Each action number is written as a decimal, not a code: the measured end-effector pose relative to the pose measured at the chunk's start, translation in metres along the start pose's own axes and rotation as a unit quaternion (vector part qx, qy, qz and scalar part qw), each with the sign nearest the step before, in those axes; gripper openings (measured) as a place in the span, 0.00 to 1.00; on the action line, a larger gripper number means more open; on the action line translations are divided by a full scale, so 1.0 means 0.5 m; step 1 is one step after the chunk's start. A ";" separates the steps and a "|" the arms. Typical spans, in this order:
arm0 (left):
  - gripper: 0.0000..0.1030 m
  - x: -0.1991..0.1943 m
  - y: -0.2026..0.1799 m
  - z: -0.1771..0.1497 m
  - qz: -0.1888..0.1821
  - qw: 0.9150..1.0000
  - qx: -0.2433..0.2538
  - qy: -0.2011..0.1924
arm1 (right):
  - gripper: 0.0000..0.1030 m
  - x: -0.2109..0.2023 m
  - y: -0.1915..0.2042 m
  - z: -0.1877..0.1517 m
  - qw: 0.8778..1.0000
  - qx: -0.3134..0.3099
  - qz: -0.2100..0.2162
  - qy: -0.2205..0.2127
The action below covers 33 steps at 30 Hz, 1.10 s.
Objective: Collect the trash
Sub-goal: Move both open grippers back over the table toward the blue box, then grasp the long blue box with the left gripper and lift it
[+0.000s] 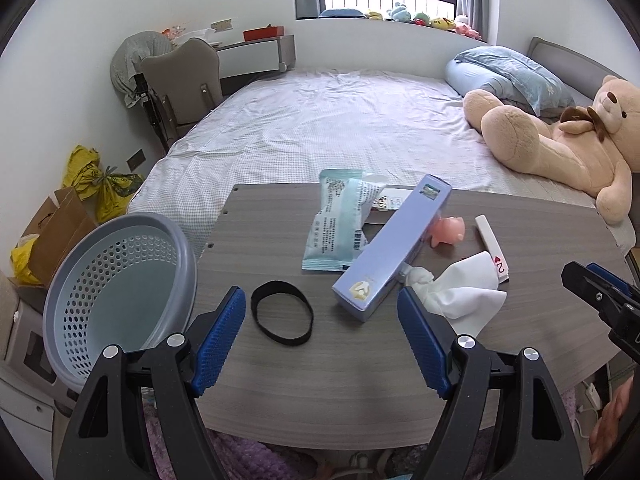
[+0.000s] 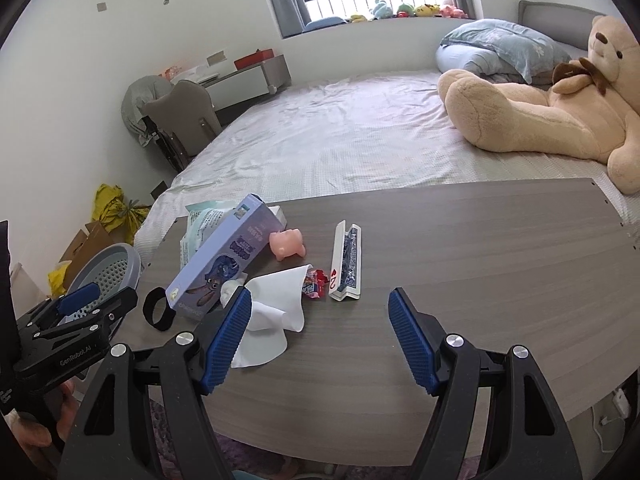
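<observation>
Basket [image 1: 120,280]: grey, perforated, tipped on its side off the desk's left edge, mouth facing the desk; nothing visible inside.
Left hand-held gripper [image 1: 321,312]: fingers spread wide, holding nothing, low over the near-left desk; the band lies between the blue pads [image 1: 224,332].
Band [image 1: 282,307]: black loop, flat on the desk [image 1: 320,380], just left of the box.
Wrapper [image 1: 340,224]: pale green packet, crumpled, at the far edge; the box's far end lies across it.
Box [image 1: 394,248]: long, lilac, lying diagonally, near end by the tissue, far end toward the bed.
Pig [image 1: 448,231]: small pink toy, just right of the box.
Tissue [image 1: 460,288]: white, crumpled, touching the box's near end; in the right wrist view a red candy wrapper [image 2: 315,285] sits at its right edge.
Card case [image 2: 347,266]: narrow white tray of playing cards, a two of hearts showing, right of the candy wrapper, apart from the pig.
Right hand-held gripper [image 2: 320,312]: fingers spread wide, nothing between them, over the near desk; its left pad [image 2: 226,344] overlaps the tissue in view, contact cannot be told.
Bed [image 1: 340,120]: behind the desk, white sheet, large teddy bear [image 1: 560,140] at right.
</observation>
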<state>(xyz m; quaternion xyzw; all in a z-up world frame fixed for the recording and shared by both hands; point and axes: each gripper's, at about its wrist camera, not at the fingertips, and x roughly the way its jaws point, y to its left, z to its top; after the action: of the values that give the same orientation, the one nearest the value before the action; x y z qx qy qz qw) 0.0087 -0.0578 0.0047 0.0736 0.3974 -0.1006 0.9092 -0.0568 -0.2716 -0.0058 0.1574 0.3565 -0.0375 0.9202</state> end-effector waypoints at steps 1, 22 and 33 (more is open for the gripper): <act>0.73 0.003 -0.005 0.002 -0.001 1.000 0.003 0.001 | 0.68 0.001 -0.005 -0.001 1.000 0.003 -0.001 0.001; 0.73 0.108 -0.044 0.028 -0.038 0.998 0.044 0.028 | 0.68 0.057 -0.031 -0.030 0.999 0.026 -0.011 0.024; 0.73 0.184 -0.050 0.056 -0.052 0.997 0.047 0.043 | 0.68 0.100 -0.037 -0.038 0.998 0.032 -0.014 0.047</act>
<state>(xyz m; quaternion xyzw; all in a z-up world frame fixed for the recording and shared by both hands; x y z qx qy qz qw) 0.0836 -0.0994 -0.0458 0.0996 0.4340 -0.1627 0.8805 -0.0354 -0.2808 -0.0572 0.1836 0.4002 -0.0546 0.8962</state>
